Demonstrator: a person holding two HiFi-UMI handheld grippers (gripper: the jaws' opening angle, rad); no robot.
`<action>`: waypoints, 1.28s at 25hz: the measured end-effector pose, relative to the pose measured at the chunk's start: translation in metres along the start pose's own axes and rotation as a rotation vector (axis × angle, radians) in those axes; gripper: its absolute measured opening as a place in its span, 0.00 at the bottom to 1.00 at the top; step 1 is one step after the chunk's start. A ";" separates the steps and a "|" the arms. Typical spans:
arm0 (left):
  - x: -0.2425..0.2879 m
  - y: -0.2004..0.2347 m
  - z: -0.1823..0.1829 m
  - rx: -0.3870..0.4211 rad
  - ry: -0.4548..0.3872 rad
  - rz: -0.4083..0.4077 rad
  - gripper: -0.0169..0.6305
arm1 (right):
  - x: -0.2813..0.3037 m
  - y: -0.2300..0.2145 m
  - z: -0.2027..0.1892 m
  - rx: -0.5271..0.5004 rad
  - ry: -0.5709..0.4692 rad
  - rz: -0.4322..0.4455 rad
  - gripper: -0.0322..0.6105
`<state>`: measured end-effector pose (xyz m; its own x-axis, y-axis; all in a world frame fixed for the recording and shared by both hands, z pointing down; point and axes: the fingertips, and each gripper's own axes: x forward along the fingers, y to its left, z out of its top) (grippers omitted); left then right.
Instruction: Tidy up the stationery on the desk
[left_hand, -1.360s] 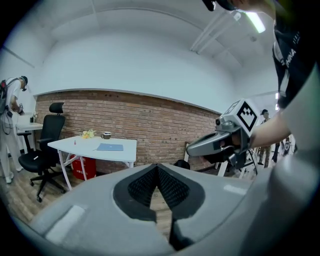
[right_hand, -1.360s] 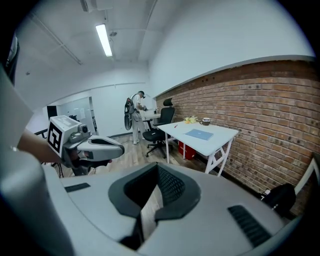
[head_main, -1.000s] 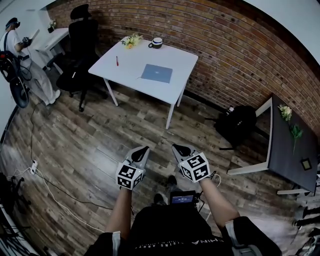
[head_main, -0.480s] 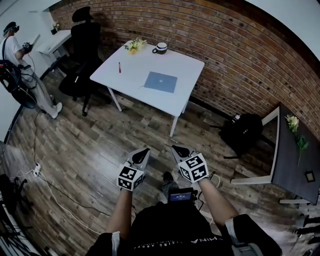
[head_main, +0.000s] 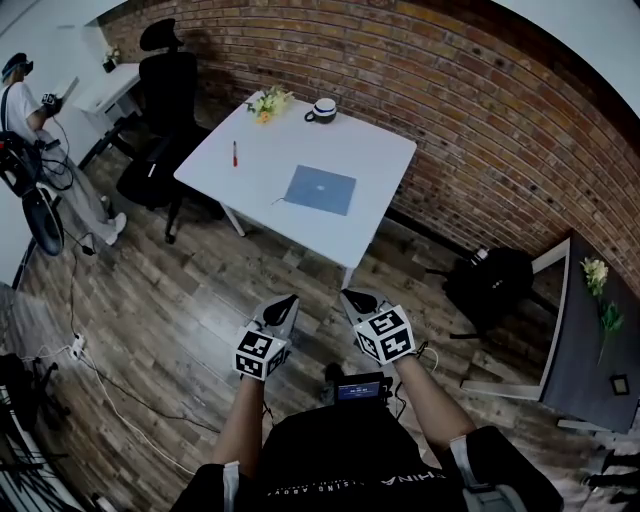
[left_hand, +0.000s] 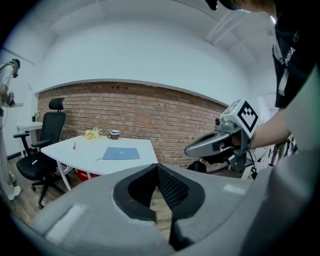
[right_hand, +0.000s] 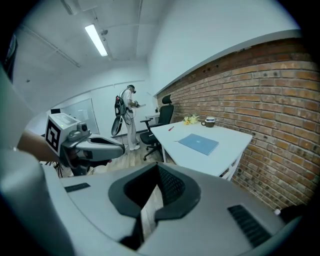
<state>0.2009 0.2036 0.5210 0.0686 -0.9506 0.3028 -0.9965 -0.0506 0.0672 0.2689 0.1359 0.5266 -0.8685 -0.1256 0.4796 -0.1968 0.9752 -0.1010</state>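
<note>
A white desk (head_main: 370, 150) stands against the brick wall, some way ahead of me. On it lie a blue notebook (head_main: 320, 189), a red pen (head_main: 235, 153) near its left edge and a thin dark pen (head_main: 279, 200) beside the notebook. The notebook (left_hand: 120, 153) and red pen (left_hand: 74, 146) also show in the left gripper view, and the notebook (right_hand: 199, 143) in the right gripper view. My left gripper (head_main: 286, 303) and right gripper (head_main: 354, 298) are held side by side over the wooden floor, both shut and empty, well short of the desk.
A mug (head_main: 321, 110) and yellow flowers (head_main: 267, 102) sit at the desk's far edge. A black office chair (head_main: 160, 110) stands left of the desk, a black backpack (head_main: 495, 285) right of it. A person (head_main: 30, 120) stands at far left; cables (head_main: 90, 370) cross the floor.
The desk has come nearer in the head view as I moved toward it. Both grippers stay shut and keep their place in front of me.
</note>
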 end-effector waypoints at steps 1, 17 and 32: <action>0.008 0.004 0.003 0.003 0.005 0.003 0.02 | 0.005 -0.008 0.004 0.001 0.000 0.003 0.06; 0.078 0.050 0.025 0.009 0.048 0.044 0.02 | 0.060 -0.078 0.028 0.025 0.018 0.049 0.06; 0.102 0.141 0.024 -0.012 0.028 0.014 0.02 | 0.132 -0.091 0.058 0.030 0.049 -0.010 0.06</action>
<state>0.0663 0.0927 0.5387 0.0565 -0.9423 0.3299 -0.9967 -0.0337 0.0744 0.1457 0.0203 0.5489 -0.8433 -0.1257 0.5226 -0.2199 0.9679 -0.1220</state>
